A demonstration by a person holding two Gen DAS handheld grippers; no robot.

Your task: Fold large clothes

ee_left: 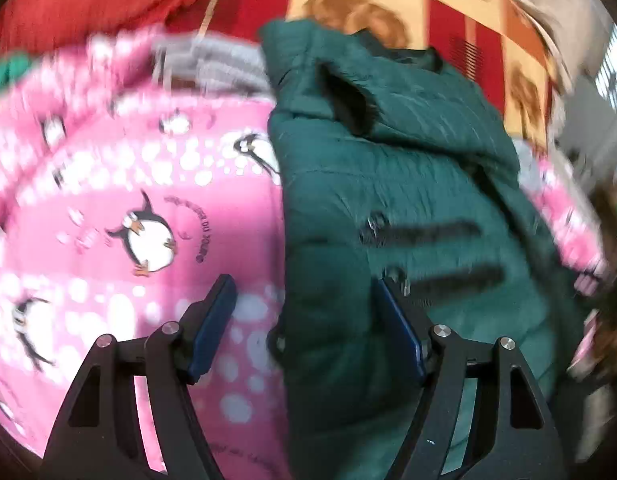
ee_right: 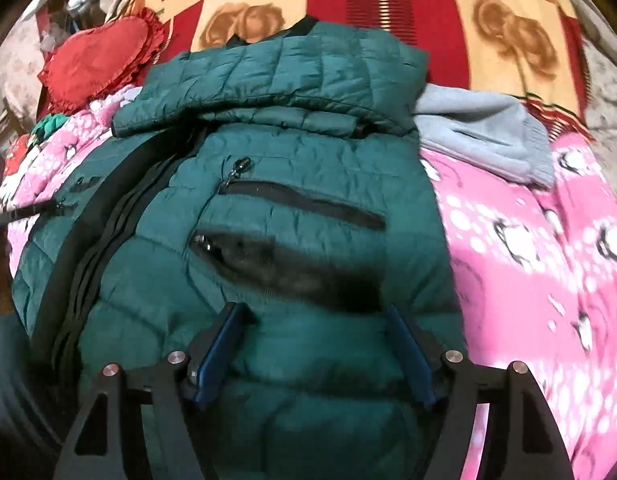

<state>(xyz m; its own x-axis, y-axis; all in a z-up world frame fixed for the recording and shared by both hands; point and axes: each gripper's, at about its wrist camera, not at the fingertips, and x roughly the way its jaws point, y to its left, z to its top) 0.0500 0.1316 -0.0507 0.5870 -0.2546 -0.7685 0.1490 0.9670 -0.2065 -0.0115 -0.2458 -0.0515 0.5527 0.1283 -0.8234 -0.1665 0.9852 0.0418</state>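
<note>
Green quilted puffer jacket lies spread on a bed covered by a pink fleece blanket printed with penguins, its collar end toward the far side. Beyond it a checked red and orange bedspread with brown rose prints runs across the far edge. A grey knitted garment lies just beside the jacket's far right shoulder, and a red frilled heart-shaped cushion sits far left.

The jacket looks puffy and slippery. Its hood or upper part is folded down over the chest. A dark front zip runs along its left side. Two black pocket zips cross the panel, the nearer gaping open.

The step seems to be a pause between folds. The next move probably calls for taking a fresh hold on an edge or the near hem and bringing it across.

The right tongs hang over the near part of the jacket, jaws apart, nothing clamped. The left tongs straddle the jacket's edge where it meets the blanket, jaws likewise apart and empty.
</note>
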